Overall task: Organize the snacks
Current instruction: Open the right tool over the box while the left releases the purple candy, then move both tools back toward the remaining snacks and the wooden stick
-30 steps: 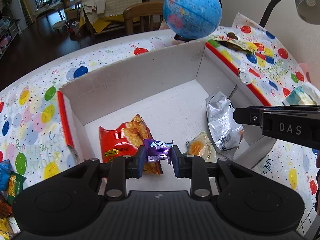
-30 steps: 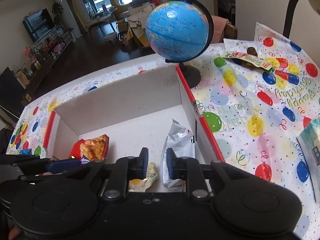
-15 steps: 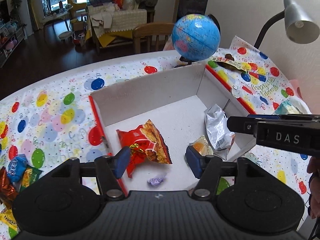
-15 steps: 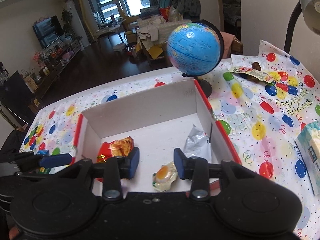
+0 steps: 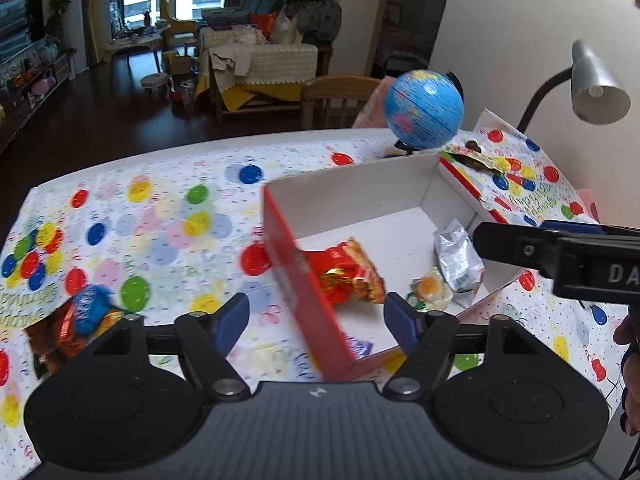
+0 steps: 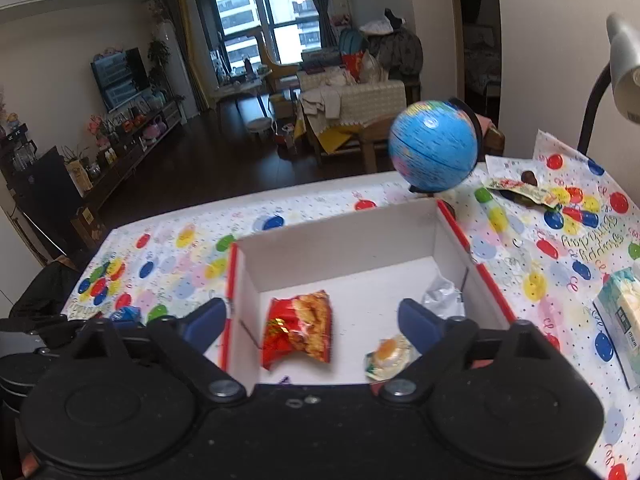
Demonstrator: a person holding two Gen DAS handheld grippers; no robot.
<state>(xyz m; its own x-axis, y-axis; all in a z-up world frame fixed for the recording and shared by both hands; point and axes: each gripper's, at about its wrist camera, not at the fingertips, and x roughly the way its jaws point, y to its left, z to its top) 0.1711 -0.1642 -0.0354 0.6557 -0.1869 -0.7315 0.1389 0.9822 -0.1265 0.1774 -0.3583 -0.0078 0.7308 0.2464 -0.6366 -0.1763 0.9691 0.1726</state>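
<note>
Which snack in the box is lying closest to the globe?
The crumpled silver packet, in the box's right corner under the globe. The red packet and egg-print sweet lie nearer the camera.

**The table under my fingers**

Below me, a table in a balloon-print cloth (image 5: 168,216) carries a red-and-white cardboard box (image 6: 340,240), a blue globe (image 6: 434,146) behind it, loose snack packets (image 5: 86,312) at my left, and a tissue pack (image 6: 620,320) at my right.

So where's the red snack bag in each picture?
Left wrist view: the red snack bag lies low and centre, inside the white box, just behind its red side wall.
Right wrist view: the bag lies lower middle, on the box floor.
Shared landmark: the blue globe, behind the box.
</note>
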